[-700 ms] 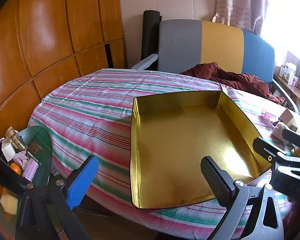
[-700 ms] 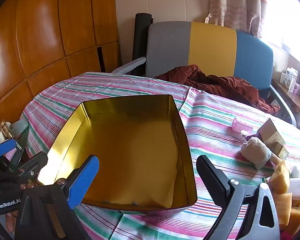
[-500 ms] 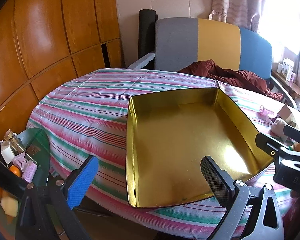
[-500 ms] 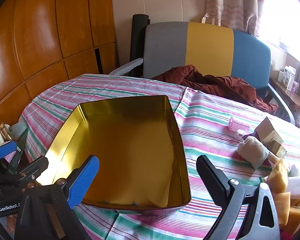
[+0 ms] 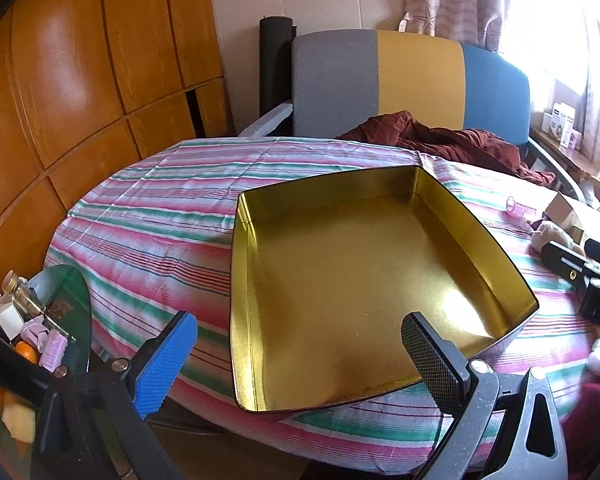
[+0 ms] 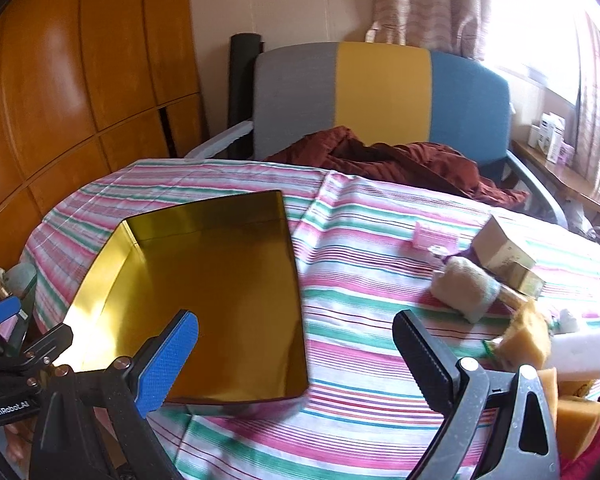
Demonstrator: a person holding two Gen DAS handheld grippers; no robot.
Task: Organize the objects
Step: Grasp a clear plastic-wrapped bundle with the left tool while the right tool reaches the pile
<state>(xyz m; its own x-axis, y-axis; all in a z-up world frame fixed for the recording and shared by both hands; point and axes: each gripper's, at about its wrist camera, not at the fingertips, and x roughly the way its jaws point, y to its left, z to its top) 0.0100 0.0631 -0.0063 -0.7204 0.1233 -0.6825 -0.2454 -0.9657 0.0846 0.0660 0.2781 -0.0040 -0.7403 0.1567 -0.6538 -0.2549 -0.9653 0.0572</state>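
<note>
Blown-out window glare, fisheye-bent edges

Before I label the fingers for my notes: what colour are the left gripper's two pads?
One pad is blue, the other black; clearest in the left wrist view.

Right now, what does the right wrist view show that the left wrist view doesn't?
Only the right wrist view shows the yellow sponge blocks, the white foam block and the beige cloth bundle clearly. Only the left wrist view shows the glass side table with small pink items. Both show the empty gold metal tin, the striped tablecloth, the pink plastic roller and an open claw: left claw, right claw.
</note>
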